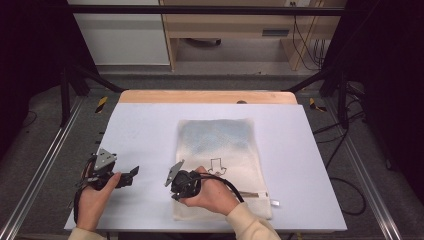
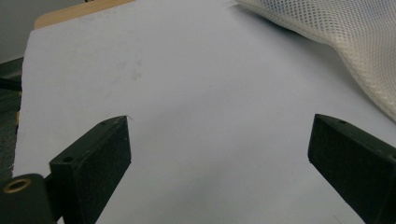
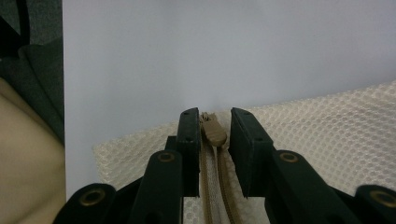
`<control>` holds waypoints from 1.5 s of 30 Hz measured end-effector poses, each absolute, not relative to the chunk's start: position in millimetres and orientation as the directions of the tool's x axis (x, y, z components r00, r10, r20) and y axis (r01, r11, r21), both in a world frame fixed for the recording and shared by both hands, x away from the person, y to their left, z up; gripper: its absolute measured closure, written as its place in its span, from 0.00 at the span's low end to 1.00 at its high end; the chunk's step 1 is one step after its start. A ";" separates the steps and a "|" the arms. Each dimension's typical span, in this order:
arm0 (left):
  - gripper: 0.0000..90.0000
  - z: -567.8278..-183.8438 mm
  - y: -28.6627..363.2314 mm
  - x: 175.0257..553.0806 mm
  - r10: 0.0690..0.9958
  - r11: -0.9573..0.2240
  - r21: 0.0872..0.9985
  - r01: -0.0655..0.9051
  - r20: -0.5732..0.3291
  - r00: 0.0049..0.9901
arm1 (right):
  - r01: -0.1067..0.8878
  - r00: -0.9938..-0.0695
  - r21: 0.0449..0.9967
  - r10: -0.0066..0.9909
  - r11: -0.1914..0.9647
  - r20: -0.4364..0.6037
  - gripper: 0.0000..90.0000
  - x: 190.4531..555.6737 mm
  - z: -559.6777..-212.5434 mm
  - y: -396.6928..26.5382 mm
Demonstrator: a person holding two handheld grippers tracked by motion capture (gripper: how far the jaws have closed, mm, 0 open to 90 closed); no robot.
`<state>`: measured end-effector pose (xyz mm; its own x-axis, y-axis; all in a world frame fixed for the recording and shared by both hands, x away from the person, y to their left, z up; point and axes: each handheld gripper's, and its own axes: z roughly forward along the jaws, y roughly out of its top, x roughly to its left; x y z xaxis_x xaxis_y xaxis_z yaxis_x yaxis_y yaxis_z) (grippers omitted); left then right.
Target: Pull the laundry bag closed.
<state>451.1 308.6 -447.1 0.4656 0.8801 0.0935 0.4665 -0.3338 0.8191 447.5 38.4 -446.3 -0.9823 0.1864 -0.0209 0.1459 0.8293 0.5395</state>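
Mesh bag (image 1: 220, 160) flat on the table (image 1: 140, 125), right of centre. Zipper pull (image 3: 212, 130) between the right claw (image 3: 214, 122) tips at its near-left corner. Left claw (image 1: 127, 176) just left, apart.

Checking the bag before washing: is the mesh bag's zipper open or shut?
Cannot tell: the zipper slider sits between the right gripper jaws; the teeth are too blurred.

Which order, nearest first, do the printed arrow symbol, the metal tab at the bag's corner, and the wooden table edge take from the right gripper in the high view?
1. Printed arrow symbol, on the mesh bag just beyond the right gripper.
2. Metal tab, at the bag's near right corner.
3. Wooden table edge, along the far side.
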 end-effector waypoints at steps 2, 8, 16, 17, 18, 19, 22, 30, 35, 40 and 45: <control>0.06 -447.1 308.3 451.1 0.878 -0.338 0.816 0.469 0.094 0.469 | 0.147 -0.983 0.535 0.184 0.832 -0.016 0.84 447.7 -446.3 39.4; 0.07 -447.5 307.0 451.1 0.876 -0.341 0.814 0.470 0.095 0.472 | 0.150 -0.984 0.540 0.180 0.828 -0.003 0.89 448.7 -447.6 40.8; 0.07 -447.1 303.6 447.7 0.865 -0.348 0.798 0.492 0.071 0.497 | 0.144 -0.985 0.543 0.174 0.827 -0.005 0.91 446.6 -445.1 39.9; 0.07 -446.9 303.2 445.6 0.862 -0.352 0.795 0.494 0.069 0.502 | 0.144 -0.985 0.543 0.174 0.827 -0.005 0.91 446.6 -445.1 39.9; 0.07 -446.7 302.6 443.0 0.857 -0.357 0.791 0.496 0.066 0.512 | 0.142 -0.985 0.550 0.174 0.823 -0.005 0.91 446.8 -443.7 39.1; 0.07 -445.8 302.2 439.8 0.852 -0.365 0.788 0.496 0.067 0.520 | 0.144 -0.985 0.562 0.175 0.815 -0.002 0.91 446.7 -440.5 37.4; 0.07 -442.3 301.2 428.4 0.839 -0.374 0.787 0.490 0.062 0.540 | 0.149 -0.984 0.571 0.180 0.807 0.002 0.91 446.8 -436.8 36.1; 0.07 -442.0 287.2 415.3 0.809 -0.386 0.778 0.496 0.028 0.587 | 0.151 -0.982 0.589 0.186 0.794 0.001 0.91 447.2 -428.9 32.5; 0.06 -442.7 280.0 406.6 0.796 -0.395 0.783 0.481 0.030 0.605 | 0.153 -0.982 0.591 0.189 0.792 0.001 0.91 447.5 -427.6 31.3; 0.06 -444.9 280.2 406.0 0.793 -0.380 0.778 0.500 -0.003 0.609 | 0.145 -0.982 0.595 0.186 0.790 -0.007 0.91 447.7 -426.0 30.1; 0.06 -446.2 278.8 404.1 0.790 -0.370 0.772 0.517 -0.031 0.613 | 0.146 -0.981 0.602 0.193 0.785 -0.013 0.91 447.3 -425.0 29.4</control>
<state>404.1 278.8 -446.2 0.6127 0.7897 -0.0311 0.5165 -0.3703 0.7721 447.3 29.4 -425.0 -0.9811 0.1930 -0.0128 0.1465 0.7848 0.6022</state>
